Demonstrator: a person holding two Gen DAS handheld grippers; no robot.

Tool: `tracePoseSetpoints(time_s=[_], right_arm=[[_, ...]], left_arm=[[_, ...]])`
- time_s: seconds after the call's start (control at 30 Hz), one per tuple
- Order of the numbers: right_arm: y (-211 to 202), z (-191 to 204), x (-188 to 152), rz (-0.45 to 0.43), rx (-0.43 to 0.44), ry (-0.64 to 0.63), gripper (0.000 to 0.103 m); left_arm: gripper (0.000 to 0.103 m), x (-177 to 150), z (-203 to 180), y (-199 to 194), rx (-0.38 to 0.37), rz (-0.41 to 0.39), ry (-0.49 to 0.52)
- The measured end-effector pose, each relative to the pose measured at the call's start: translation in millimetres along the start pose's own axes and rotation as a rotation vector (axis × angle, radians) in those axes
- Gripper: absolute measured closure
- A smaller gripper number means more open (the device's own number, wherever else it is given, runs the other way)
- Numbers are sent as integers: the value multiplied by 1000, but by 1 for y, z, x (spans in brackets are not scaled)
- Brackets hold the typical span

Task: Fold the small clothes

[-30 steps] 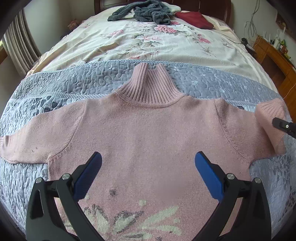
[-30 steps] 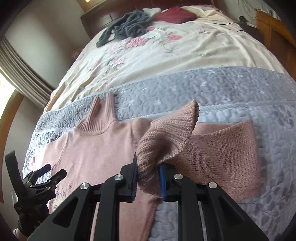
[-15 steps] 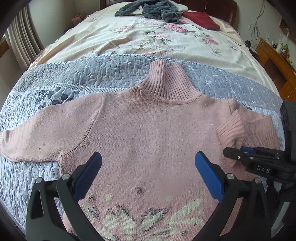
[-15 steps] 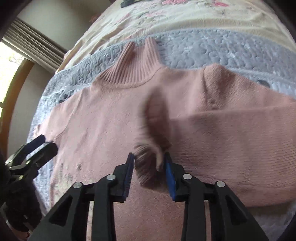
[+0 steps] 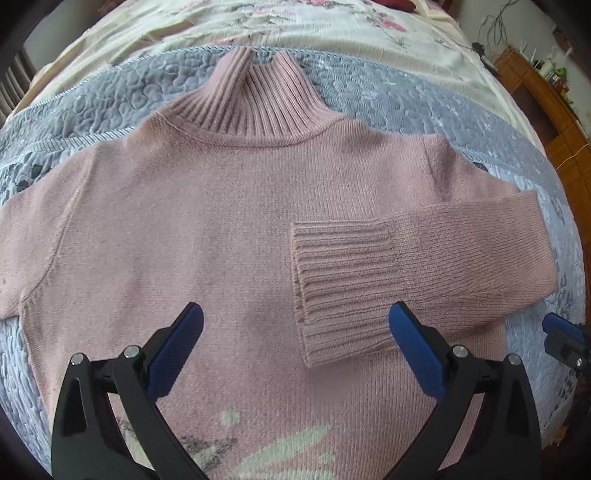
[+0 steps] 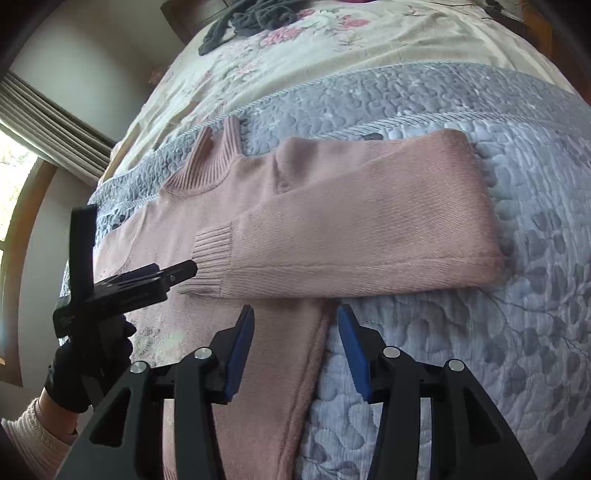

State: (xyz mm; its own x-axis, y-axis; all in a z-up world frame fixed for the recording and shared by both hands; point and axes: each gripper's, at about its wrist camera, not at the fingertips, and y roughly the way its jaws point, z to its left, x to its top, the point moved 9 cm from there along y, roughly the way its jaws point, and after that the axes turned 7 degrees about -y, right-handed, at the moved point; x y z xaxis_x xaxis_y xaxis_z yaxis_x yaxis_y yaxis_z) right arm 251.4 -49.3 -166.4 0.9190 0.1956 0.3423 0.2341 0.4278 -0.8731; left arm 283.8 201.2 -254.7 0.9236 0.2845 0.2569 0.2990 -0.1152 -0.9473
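Note:
A pink turtleneck sweater (image 5: pixel 221 206) lies flat, front up, on a grey quilted bedspread (image 5: pixel 388 92). Its right sleeve (image 5: pixel 424 266) is folded across the chest, the ribbed cuff (image 5: pixel 332 288) near the middle; the other sleeve (image 5: pixel 33 243) stretches out to the left. My left gripper (image 5: pixel 295 343) hovers open over the sweater's lower body, nothing between its fingers. My right gripper (image 6: pixel 295 350) stands open over the sweater's side edge (image 6: pixel 310 369), just below the folded sleeve (image 6: pixel 369 229), holding nothing. The left gripper (image 6: pixel 147 277) shows at the left of the right wrist view, held by a black-gloved hand (image 6: pixel 88 365).
A cream floral bedcover (image 6: pixel 332 48) lies beyond the grey quilt, with a dark grey garment (image 6: pixel 251 18) heaped near the headboard. A wooden cabinet (image 5: pixel 546 96) stands right of the bed. A curtained window (image 6: pixel 44 125) is on the left.
The right gripper carried the cuff across the chest, let it go and drew back toward the sweater's side. The sleeve now lies flat. The left gripper moved closer over the sweater, still open.

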Motion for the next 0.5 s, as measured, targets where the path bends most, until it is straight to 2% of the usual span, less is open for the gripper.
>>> tracePoseSetpoints(time_s=[0.13,0.2,0.3,0.33,0.37,0.43,0.5], right_arm=[[-3,-8,-11,-2,-29,-5,54],[-3,-7,-12,-9,-31,-7,54],[-4,-5,-11,-21,-34,-7,55],[-4,-4,-10,-25,-35,-4,54],[-4,-4,-9,-28,-35,2,54],[-5,-6,-7,-34,-36,15,54],[-7,-8,-5,-38,-41,23,54]], left_arm=[[5,0,-18,21,-47,59,-16],[9,-2,-24,28,-60,81,-31],[39,1,-29,28,-53,64,-26],[63,3,-29,26,-51,49,-23],[81,5,-30,23,-69,44,-28],[89,7,-31,19,-134,51,-61],[90,10,-30,10,-155,32,-73]])
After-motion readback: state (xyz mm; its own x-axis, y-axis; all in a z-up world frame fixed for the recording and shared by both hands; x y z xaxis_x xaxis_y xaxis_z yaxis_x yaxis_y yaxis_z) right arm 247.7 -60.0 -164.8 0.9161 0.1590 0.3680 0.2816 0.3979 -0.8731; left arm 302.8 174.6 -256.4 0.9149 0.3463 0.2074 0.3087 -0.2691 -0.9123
